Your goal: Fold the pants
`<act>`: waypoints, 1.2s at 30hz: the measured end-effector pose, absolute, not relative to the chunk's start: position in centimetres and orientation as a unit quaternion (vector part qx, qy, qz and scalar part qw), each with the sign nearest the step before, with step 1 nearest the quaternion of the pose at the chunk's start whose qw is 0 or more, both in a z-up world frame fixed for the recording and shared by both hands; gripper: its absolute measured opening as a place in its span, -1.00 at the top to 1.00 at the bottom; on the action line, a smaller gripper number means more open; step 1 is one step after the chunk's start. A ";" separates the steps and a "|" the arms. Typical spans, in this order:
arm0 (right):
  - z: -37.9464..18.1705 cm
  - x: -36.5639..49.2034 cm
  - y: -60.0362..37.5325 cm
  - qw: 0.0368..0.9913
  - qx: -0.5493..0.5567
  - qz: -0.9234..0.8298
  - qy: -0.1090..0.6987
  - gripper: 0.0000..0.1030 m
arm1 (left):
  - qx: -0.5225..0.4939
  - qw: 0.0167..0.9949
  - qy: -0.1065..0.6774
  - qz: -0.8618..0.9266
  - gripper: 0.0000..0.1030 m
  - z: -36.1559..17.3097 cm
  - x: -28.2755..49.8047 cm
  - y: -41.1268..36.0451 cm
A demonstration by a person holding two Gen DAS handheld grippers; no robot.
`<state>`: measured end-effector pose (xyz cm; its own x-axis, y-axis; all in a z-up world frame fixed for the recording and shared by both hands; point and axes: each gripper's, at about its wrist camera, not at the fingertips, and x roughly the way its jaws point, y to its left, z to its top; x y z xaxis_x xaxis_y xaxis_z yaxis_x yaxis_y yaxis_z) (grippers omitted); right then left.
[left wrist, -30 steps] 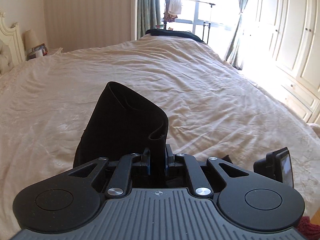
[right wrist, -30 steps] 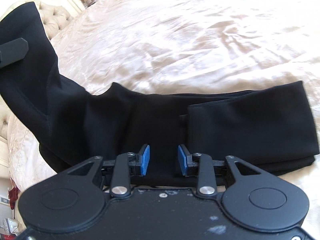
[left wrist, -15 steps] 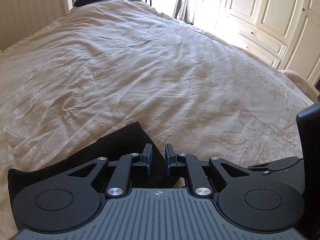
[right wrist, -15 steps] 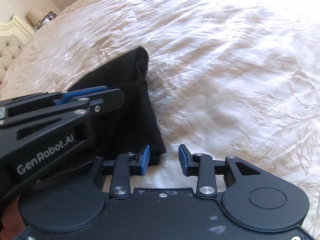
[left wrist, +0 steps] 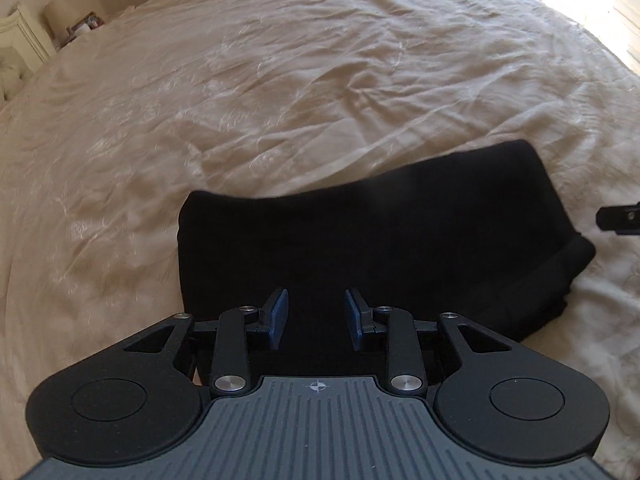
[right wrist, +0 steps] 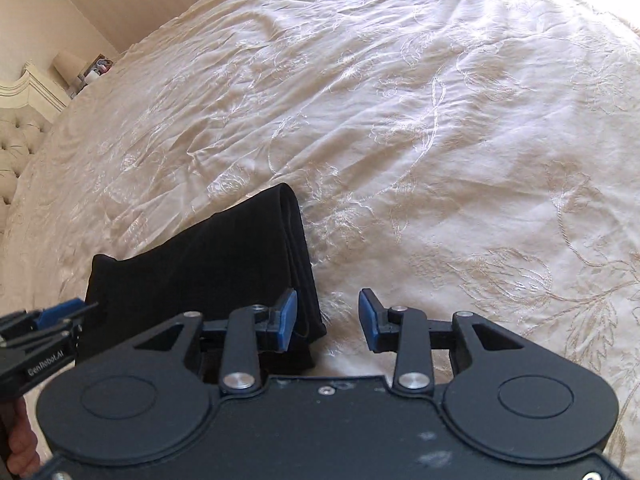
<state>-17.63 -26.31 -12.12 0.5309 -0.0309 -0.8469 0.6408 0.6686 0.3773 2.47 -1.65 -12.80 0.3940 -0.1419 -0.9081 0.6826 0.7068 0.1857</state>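
Blue rubber pads (left wrist: pixel 277 314) line the fingers of the left gripper (left wrist: pixel 316 314), which stand apart with nothing between them, poised over the near edge of the folded black fabric pants (left wrist: pixel 380 248); the right gripper (right wrist: pixel 328 320) is likewise spread and empty, its left pad just over the pants' stacked right-hand edge (right wrist: pixel 298 256) and its right pad over bare cover. The pants lie as a compact, layered rectangle on the cream embroidered satin bedspread (right wrist: pixel 440 140), so the fold looks essentially finished. The risk from here, as I judge it, is a pad catching the top layer as either tool lifts away, dragging the stack open or skewing it; the slick, wrinkled cover under the pants would let the bundle slide easily. Beyond the pants the bedspread runs wide and rumpled. Far to the pants' left stand a tufted cream headboard (right wrist: pixel 16 136) and a small lamp with a pale shade (right wrist: pixel 66 66) against a beige wall.
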 end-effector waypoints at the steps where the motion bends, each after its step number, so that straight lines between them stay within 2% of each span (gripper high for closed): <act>1: -12.3 -17.2 -26.3 0.802 0.351 -0.203 0.439 0.24 | 0.299 0.774 0.497 -0.256 0.42 -13.9 2.7 -0.8; 4: -13.2 -16.2 -26.3 0.794 0.375 -0.183 0.442 0.21 | 0.342 0.761 0.496 -0.240 0.38 -16.0 2.3 1.9; 15: -15.4 -13.8 -26.1 0.767 0.406 -0.144 0.476 0.07 | 0.231 0.786 0.534 -0.208 0.38 -13.4 5.2 5.9; 18: -14.5 -13.0 -24.9 0.781 0.363 -0.142 0.487 0.23 | 0.211 0.804 0.521 -0.193 0.39 -11.8 5.5 7.0; 19: -14.1 -12.8 -24.4 0.785 0.354 -0.142 0.488 0.42 | 0.197 0.810 0.520 -0.187 0.39 -11.3 5.8 7.6; 20: -13.7 -12.7 -24.0 0.786 0.352 -0.142 0.488 0.76 | 0.185 0.813 0.521 -0.182 0.39 -10.9 6.0 8.1; 21: -13.4 -12.5 -23.7 0.787 0.354 -0.140 0.486 0.78 | 0.174 0.816 0.521 -0.178 0.39 -10.6 6.2 8.4; 27: -12.1 -10.8 -19.6 0.801 0.325 -0.092 0.493 0.73 | 0.159 0.818 0.520 -0.187 0.39 -9.7 6.6 8.3; 33: -13.2 -12.6 -21.6 0.779 0.361 -0.170 0.484 0.73 | 0.203 0.789 0.519 -0.258 0.38 -12.2 6.0 4.2; 35: -13.4 -13.2 -22.5 0.774 0.356 -0.185 0.490 0.51 | 0.253 0.765 0.537 -0.251 0.38 -14.8 5.8 3.6; 36: -13.5 -13.4 -22.8 0.770 0.356 -0.193 0.494 0.49 | 0.275 0.757 0.542 -0.242 0.34 -15.9 5.6 3.7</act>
